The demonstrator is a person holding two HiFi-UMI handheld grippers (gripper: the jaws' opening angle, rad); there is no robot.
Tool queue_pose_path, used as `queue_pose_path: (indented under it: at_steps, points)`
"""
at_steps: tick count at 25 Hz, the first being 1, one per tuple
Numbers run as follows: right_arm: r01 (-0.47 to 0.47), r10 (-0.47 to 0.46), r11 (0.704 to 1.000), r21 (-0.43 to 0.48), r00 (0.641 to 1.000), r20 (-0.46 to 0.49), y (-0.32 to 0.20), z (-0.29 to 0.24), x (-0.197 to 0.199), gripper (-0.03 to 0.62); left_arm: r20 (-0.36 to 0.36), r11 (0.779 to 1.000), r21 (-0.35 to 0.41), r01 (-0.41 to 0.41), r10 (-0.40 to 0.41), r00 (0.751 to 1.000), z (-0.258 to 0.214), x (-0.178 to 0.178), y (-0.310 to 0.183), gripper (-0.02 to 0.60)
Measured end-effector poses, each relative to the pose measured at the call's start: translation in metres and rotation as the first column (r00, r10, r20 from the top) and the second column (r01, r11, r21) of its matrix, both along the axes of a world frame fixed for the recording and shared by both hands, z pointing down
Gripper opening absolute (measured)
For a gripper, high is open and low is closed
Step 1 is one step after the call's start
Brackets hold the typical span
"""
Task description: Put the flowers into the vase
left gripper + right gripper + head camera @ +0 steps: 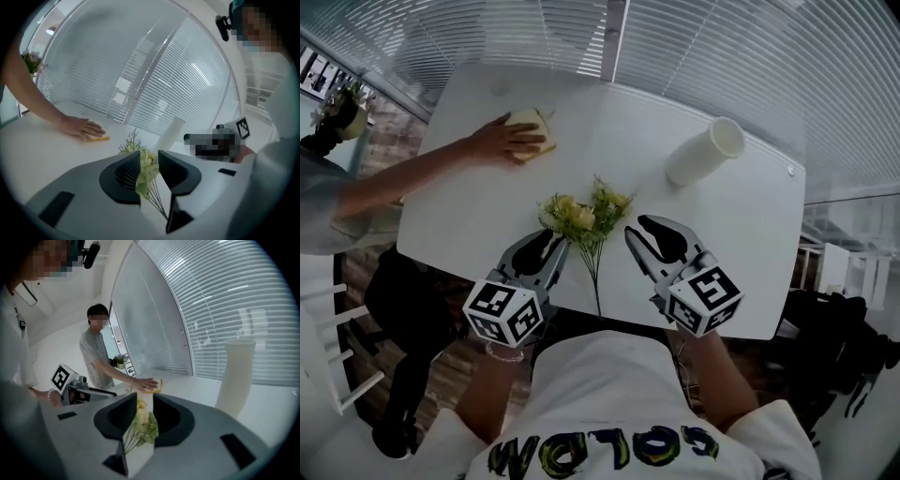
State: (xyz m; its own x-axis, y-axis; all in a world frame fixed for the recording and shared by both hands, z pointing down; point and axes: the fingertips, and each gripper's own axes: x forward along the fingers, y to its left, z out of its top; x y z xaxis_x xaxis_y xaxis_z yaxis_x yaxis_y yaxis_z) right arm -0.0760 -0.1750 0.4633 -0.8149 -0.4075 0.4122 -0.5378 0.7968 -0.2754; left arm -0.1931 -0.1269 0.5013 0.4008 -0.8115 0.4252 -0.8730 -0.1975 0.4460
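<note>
A small bunch of yellow-green flowers [581, 217] lies on the white table [750, 253], stems toward the near edge. A tall white vase [705, 150] stands upright at the far right. My left gripper [546, 246] sits just left of the bunch and my right gripper [654, 232] just right of it, both low over the table. In the left gripper view the jaws [149, 157] stand apart, with the flowers [145, 171] seen through the gap and the vase [171, 133] beyond. The right gripper [145, 401] is also open, with the flowers [143, 425] in its gap and the vase [236, 376] to the right.
Another person's hand [502, 139] presses a yellow sponge [534, 141] on the far left of the table; that person [96, 352] stands beside it. Window blinds [722, 56] run behind the table. The near table edge lies just under both grippers.
</note>
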Motion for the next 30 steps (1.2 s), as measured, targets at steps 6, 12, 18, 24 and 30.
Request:
queue_pose_path:
  at_steps: [6, 12, 18, 24, 30]
  points:
    - [0.030, -0.032, 0.986, -0.167, 0.999, -0.011, 0.001, 0.054, -0.013, 0.178, -0.085, 0.995, -0.098, -0.028, 0.020, 0.996, 0.043, 0.003, 0.002, 0.183]
    - [0.046, -0.056, 0.932, -0.359, 0.998, -0.017, 0.006, 0.114, -0.022, 0.275, -0.083, 0.982, -0.178, -0.055, 0.040, 0.996, 0.085, 0.010, -0.001, 0.229]
    - [0.054, -0.037, 0.866, -0.497, 0.998, 0.044, 0.013, 0.148, -0.038, 0.284, -0.048, 0.972, -0.223, -0.066, 0.057, 0.997, 0.109, 0.006, -0.002, 0.242]
    - [0.103, -0.050, 0.826, -0.554, 0.993, 0.110, 0.010, 0.167, -0.036, 0.227, -0.044, 0.966, -0.243, -0.084, 0.076, 0.996, 0.126, 0.021, -0.012, 0.239]
    - [0.131, -0.058, 0.817, -0.562, 0.987, 0.147, 0.015, 0.160, -0.047, 0.098, -0.051, 0.969, -0.225, -0.103, 0.094, 0.994, 0.118, 0.019, -0.014, 0.207]
